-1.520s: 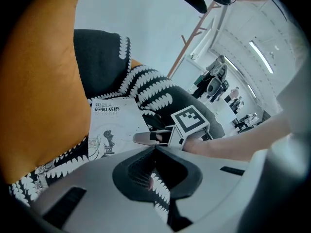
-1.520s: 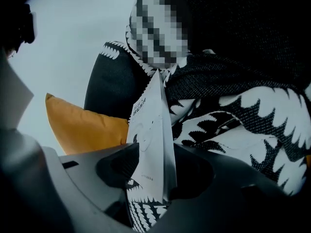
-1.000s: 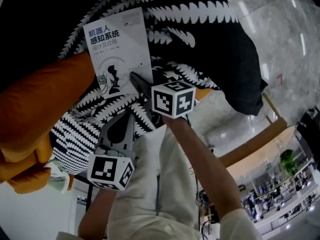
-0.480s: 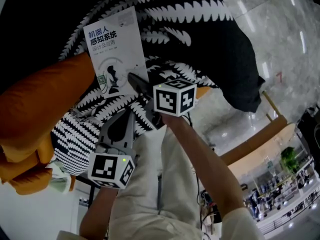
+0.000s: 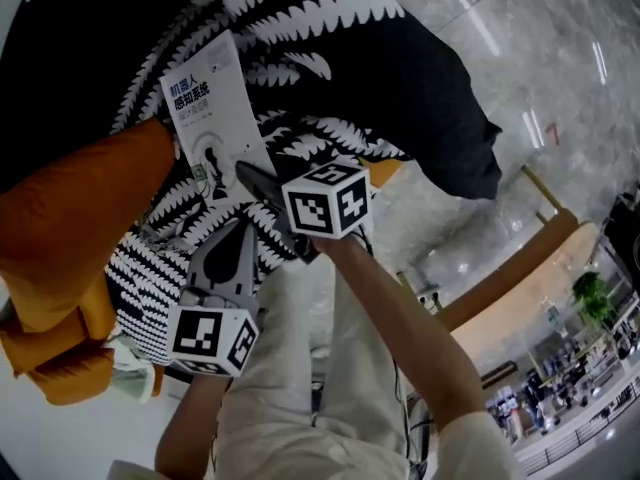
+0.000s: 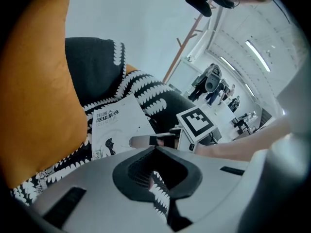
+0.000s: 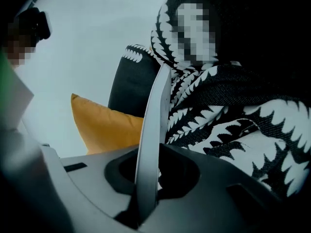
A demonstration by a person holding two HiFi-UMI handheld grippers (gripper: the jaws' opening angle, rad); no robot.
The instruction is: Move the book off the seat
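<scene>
A white paperback book (image 5: 205, 118) with black Chinese print stands tilted above the black-and-white leaf-patterned seat cover (image 5: 300, 28). My right gripper (image 5: 250, 178) is shut on the book's lower right corner. In the right gripper view the book's edge (image 7: 154, 130) runs straight up through my right gripper (image 7: 146, 178). My left gripper (image 5: 243, 233) hangs just below and left of the right one, shut and holding nothing. The left gripper view shows the book (image 6: 119, 125) with the right gripper (image 6: 146, 141) pinching its corner, beyond my left gripper (image 6: 155, 169).
An orange cushion (image 5: 70, 218) lies against the seat's left side, close to the book. A pale marble floor (image 5: 560, 88) spreads to the right, with a wooden rail (image 5: 520, 278) near it. The person's light trousers (image 5: 300, 388) fill the lower middle.
The book has shifted up and to the left and looks narrower, tilted up off the seat cover. The right gripper has moved with it. The left gripper has drifted slightly left.
</scene>
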